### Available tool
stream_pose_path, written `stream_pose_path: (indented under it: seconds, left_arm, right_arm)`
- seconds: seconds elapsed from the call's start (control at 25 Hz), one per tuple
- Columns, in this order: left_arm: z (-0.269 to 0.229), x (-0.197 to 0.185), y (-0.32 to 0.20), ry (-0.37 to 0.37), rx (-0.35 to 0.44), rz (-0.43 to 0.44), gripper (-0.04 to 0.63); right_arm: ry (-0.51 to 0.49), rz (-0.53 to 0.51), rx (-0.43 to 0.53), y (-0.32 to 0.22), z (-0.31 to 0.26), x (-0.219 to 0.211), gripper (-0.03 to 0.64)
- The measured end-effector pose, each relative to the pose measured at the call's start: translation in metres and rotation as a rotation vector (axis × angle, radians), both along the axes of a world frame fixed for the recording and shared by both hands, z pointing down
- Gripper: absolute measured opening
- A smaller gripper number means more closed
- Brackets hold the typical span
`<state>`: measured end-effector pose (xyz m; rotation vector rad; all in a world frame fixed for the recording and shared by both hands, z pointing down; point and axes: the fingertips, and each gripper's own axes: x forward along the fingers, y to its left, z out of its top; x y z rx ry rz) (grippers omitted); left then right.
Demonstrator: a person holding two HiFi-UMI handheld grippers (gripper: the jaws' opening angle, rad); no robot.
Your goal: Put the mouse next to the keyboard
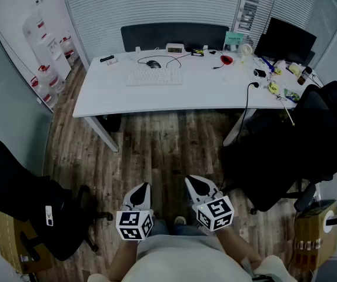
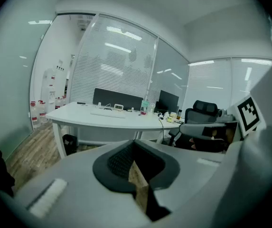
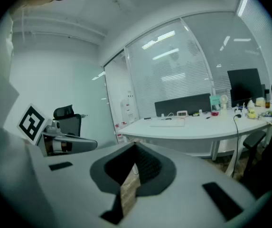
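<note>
1. left gripper (image 1: 139,195) at 6 o'clock of the head view, jaws closed, nothing between them.
2. right gripper (image 1: 200,188) at its 3 o'clock, jaws closed too (empty).
3. mouse (image 1: 153,64) on white desk (image 1: 209,90), just at 12 o'clock of keyboard (image 1: 154,77), well apart from both grippers.

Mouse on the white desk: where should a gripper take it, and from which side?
Probably across the low flanks of the mouse, coming down from above over the keyboard: it lies flat just beyond the keyboard, too small here to judge its heading.
</note>
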<state>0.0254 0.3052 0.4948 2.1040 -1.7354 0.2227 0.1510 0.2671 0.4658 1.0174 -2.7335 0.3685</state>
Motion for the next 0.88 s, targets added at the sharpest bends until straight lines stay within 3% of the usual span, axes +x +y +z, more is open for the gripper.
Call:
stream_pose_path:
  seconds: [0.48, 0.88]
  left_arm:
    - [-0.022, 0.007, 0.028, 0.015, 0.048, 0.06, 0.011]
    - [-0.022, 0.016, 0.033, 0.047, 0.064, 0.077, 0.011]
  right_arm:
    - [-0.025, 0.061, 0.112, 0.035, -0.024, 0.009, 0.002]
    - [-0.033, 0.075, 0.046, 0.037, -0.01, 0.015, 0.002]
